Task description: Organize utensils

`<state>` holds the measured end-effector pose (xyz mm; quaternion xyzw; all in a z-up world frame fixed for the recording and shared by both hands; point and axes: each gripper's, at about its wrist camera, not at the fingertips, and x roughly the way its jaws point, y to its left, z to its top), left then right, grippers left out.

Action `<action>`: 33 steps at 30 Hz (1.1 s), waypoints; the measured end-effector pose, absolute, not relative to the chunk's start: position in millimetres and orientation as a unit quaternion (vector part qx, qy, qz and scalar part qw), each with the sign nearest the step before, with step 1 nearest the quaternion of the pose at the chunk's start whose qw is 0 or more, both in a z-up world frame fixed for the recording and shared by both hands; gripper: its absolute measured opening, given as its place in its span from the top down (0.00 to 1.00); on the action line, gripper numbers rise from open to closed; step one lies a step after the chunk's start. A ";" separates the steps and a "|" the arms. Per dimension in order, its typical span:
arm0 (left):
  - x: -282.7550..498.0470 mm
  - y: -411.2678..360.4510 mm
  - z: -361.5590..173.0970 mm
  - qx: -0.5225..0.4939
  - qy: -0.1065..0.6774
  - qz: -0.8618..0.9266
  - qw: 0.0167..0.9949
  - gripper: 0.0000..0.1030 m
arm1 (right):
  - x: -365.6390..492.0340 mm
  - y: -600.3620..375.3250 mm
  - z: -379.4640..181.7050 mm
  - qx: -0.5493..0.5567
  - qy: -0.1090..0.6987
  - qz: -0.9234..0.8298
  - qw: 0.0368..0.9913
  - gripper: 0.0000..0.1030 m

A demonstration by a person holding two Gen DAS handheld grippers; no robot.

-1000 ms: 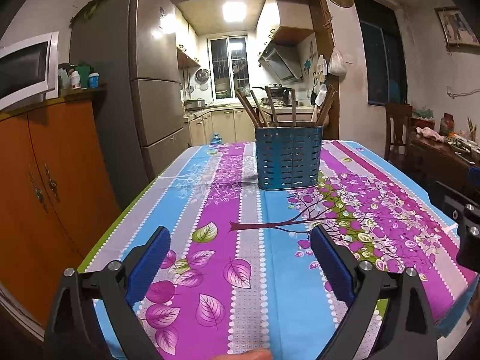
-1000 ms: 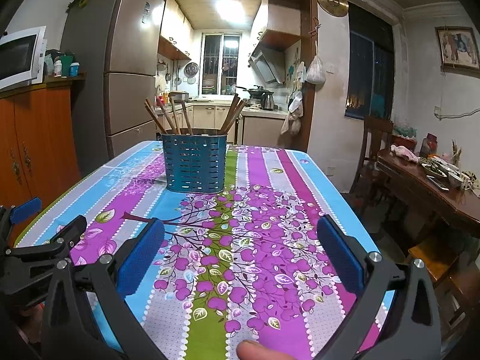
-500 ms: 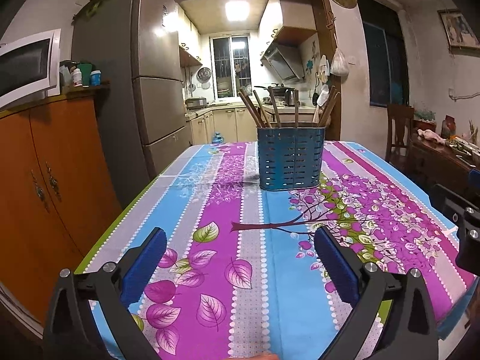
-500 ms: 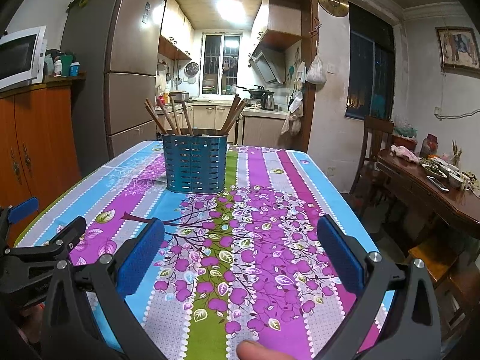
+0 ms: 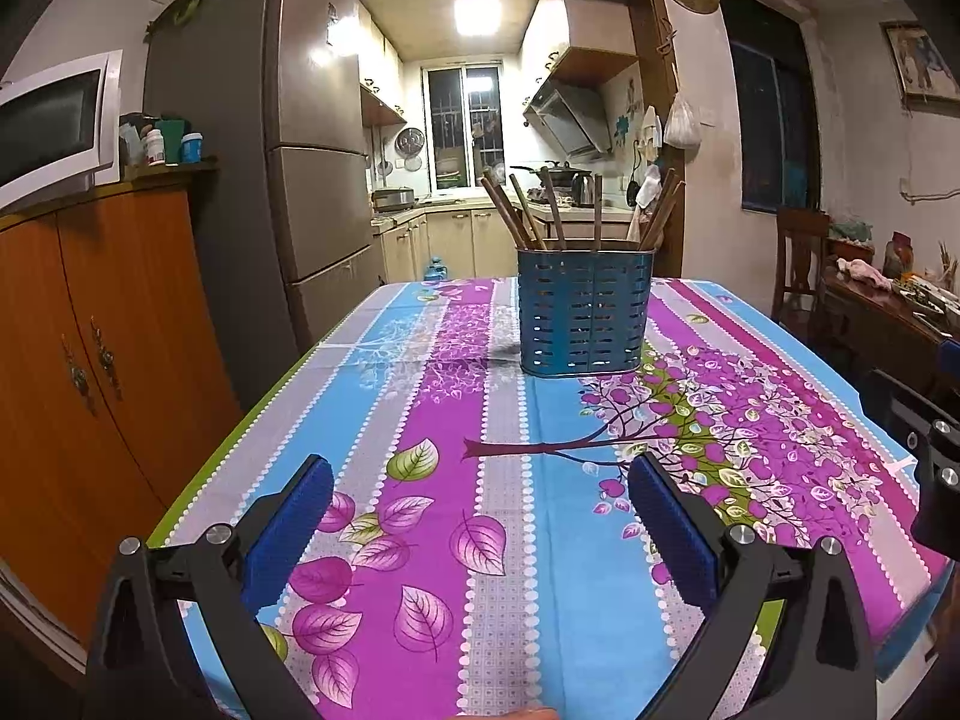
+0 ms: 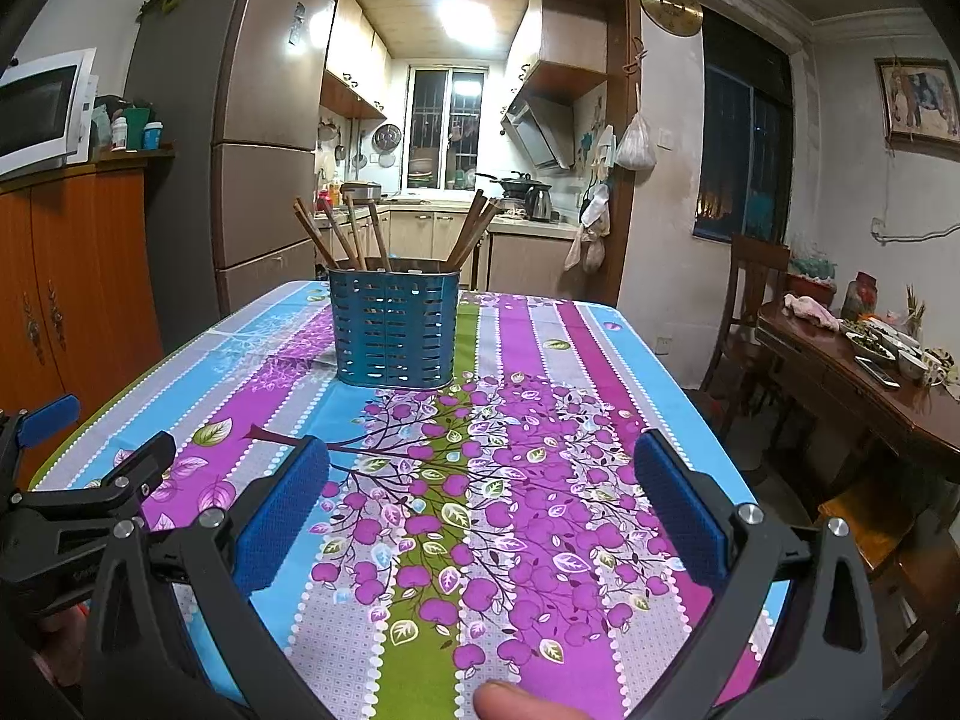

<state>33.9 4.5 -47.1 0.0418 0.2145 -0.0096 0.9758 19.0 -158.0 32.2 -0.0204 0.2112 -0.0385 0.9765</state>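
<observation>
A blue slotted utensil holder [image 5: 585,312] stands upright on the far half of the table and holds several brown wooden chopsticks [image 5: 555,210]. It also shows in the right wrist view [image 6: 393,327], with the chopsticks [image 6: 348,234] leaning out of it. My left gripper [image 5: 480,480] is open and empty, low over the near table edge. My right gripper [image 6: 480,468] is open and empty, beside it to the right. Both are well short of the holder.
The table wears a floral cloth [image 5: 420,420] in purple, blue and green. An orange cabinet [image 5: 90,360] and a fridge [image 5: 300,150] stand to the left. A wooden side table with dishes [image 6: 870,372] and a chair [image 6: 756,300] stand to the right.
The left gripper has tilted up a little, so the holder sits slightly lower in its view. The right gripper has hardly moved. Both stay open.
</observation>
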 end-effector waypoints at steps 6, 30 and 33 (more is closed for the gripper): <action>33.0 4.1 -47.0 0.041 0.215 -0.012 0.976 0.05 | 19.1 -158.3 32.3 -0.021 0.210 -0.038 0.977 0.05; 35.9 6.3 -48.1 0.042 0.224 -0.004 0.974 0.05 | 23.5 -170.7 25.1 -0.019 0.229 -0.070 0.971 0.05; 37.3 3.9 -48.6 0.047 0.230 0.000 0.972 0.05 | 23.9 -179.0 21.2 -0.002 0.237 -0.080 0.968 0.05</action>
